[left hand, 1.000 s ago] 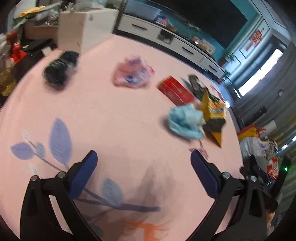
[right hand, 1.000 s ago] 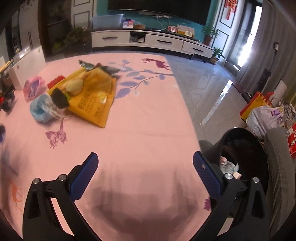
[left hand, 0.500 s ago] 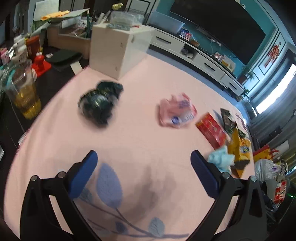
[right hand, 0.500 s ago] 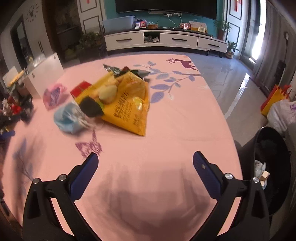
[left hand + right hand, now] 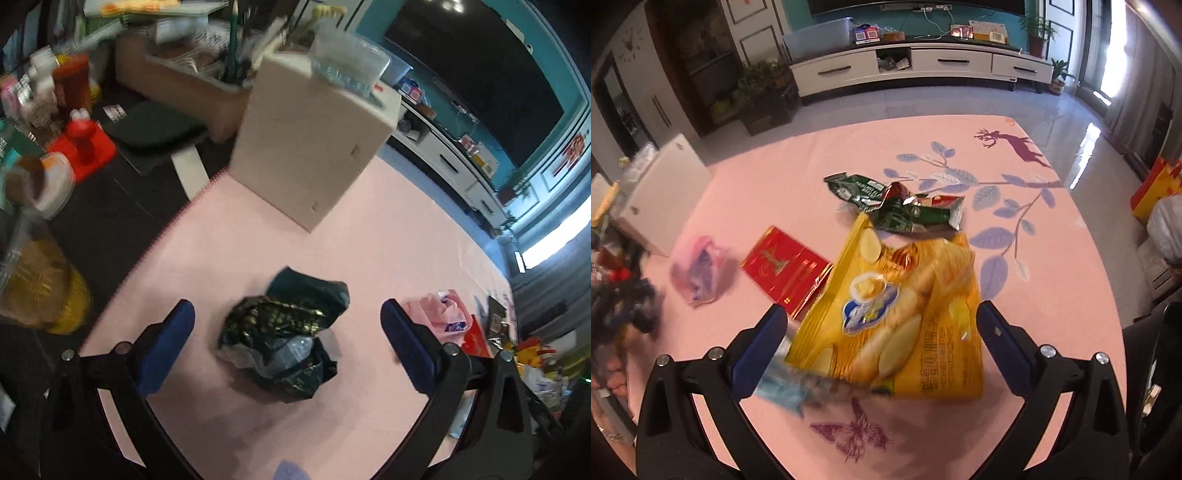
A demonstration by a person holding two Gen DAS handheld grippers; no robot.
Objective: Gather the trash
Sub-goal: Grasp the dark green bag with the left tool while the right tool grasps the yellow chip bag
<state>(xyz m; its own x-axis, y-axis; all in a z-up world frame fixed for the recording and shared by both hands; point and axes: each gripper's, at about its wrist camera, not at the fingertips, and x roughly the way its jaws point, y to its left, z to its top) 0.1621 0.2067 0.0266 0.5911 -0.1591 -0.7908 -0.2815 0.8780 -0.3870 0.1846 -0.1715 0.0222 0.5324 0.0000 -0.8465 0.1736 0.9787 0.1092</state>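
Your left gripper [image 5: 282, 341] is spread wide w/ the crumpled black wrapper [image 5: 286, 338] sitting between its fingers on the pink bench [image 5: 388, 236], nothing pinched yet. It looks light, soft, crinkly film, so squeeze the bunched middle, not a loose flap. Your right gripper [image 5: 877, 338] is also wide apart, straddling the yellow snack bag [image 5: 897, 317]: thin, slick, probably near-empty; take it at a crimped edge. Bag has Chinese print, not legible here. Red box [image 5: 785, 267] & green wrapper [image 5: 897, 206] lie beyond; text too small to read.
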